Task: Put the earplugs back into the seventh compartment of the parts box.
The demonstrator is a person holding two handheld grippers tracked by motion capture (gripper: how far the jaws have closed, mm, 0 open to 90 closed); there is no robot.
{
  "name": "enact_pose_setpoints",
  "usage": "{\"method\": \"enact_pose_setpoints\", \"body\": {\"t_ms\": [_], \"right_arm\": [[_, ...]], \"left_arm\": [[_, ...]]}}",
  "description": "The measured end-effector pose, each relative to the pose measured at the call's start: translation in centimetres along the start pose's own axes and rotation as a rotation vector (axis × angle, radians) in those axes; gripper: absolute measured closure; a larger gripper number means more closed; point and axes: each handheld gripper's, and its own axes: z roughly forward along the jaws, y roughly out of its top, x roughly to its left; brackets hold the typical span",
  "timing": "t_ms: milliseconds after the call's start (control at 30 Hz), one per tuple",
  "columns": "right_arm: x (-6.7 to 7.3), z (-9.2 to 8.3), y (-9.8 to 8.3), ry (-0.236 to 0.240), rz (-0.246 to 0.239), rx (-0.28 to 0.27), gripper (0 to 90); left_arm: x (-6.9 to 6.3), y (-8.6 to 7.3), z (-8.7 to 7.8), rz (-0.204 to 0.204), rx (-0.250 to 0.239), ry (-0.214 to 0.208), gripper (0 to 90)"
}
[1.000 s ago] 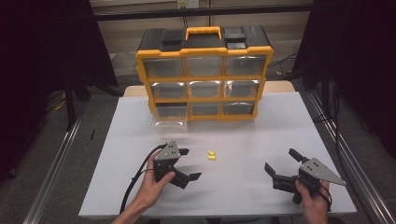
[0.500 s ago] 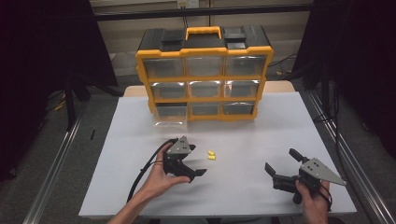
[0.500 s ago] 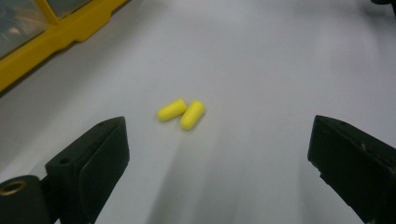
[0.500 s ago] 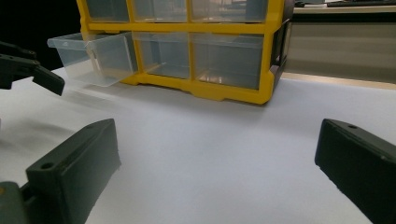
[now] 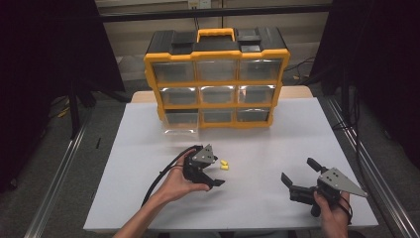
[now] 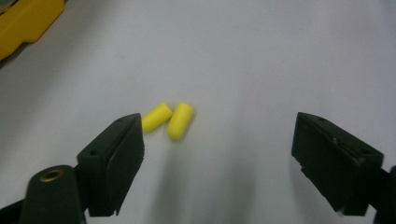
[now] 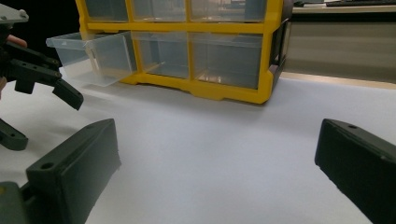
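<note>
The left gripper [image 5: 214, 172], jaws spread but just now narrowing, hovers over two small yellow foam earplugs [image 6: 167, 119] lying side by side, touching, on the white tabletop [image 5: 257, 148], nearer its left jaw, neither pinched. The right gripper [image 5: 297, 174] rests well apart, jaws wide, nothing between them. Behind stands a yellow-and-black plastic drawer cabinet [image 5: 216, 79], its clear bottom-left drawer [image 7: 91, 56] pulled out.
</note>
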Motion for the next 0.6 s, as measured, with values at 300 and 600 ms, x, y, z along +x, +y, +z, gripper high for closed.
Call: {"method": "enact_pose_setpoints", "body": {"t_ms": [300, 600], "right_arm": [[0.0, 0.0, 0.0, 0.004, -0.003, 0.004, 0.0], [0.0, 0.0, 0.0, 0.005, -0.001, 0.007, 0.0]], "left_arm": [[0.9, 1.1, 1.0, 0.013, 0.062, -0.019, 23.9], [1.5, 1.8, 1.6, 0.022, 0.09, -0.052, 39.9]]}}
